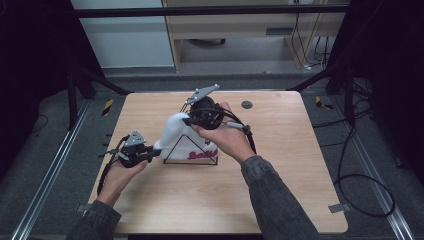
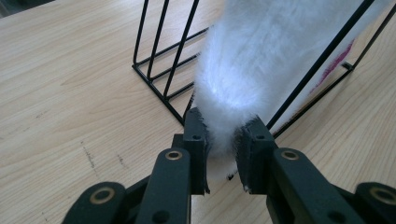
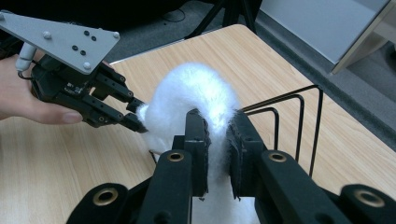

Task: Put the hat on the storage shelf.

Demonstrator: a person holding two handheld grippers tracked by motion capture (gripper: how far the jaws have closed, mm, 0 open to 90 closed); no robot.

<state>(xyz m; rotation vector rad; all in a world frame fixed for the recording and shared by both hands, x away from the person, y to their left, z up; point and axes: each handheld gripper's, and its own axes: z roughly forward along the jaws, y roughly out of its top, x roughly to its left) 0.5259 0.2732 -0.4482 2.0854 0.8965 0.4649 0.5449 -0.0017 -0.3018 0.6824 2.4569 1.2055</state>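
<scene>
Pinching the white hat [image 1: 175, 131] from both ends, I had it held over the black wire rack [image 1: 191, 151] near the middle of the table [image 1: 280, 165]. My left claw [image 2: 223, 135] was clamped narrow on the fluffy edge at the hat's lower left end — in the left gripper view the fur bulged up out of the black jaws, with the rack's wires rising just behind it. My right claw [image 3: 217, 128] was clamped just as narrow on the hat's top, the pile squeezed between the pads [image 3: 236, 154]. In the right gripper view I could see my left claw [image 3: 135, 114] biting the hat's far side, its grey plate [image 3: 65, 39] above it and my left hand [image 3: 28, 100] behind. From the high view the hat draped over the rack's triangular frame, pink lettering [image 1: 202, 154] showing along its lower band — the right claw [image 1: 189, 120] above it, the left claw [image 1: 156, 155] low at its left end. The rack stood on the table; the hat lay across its top.
</scene>
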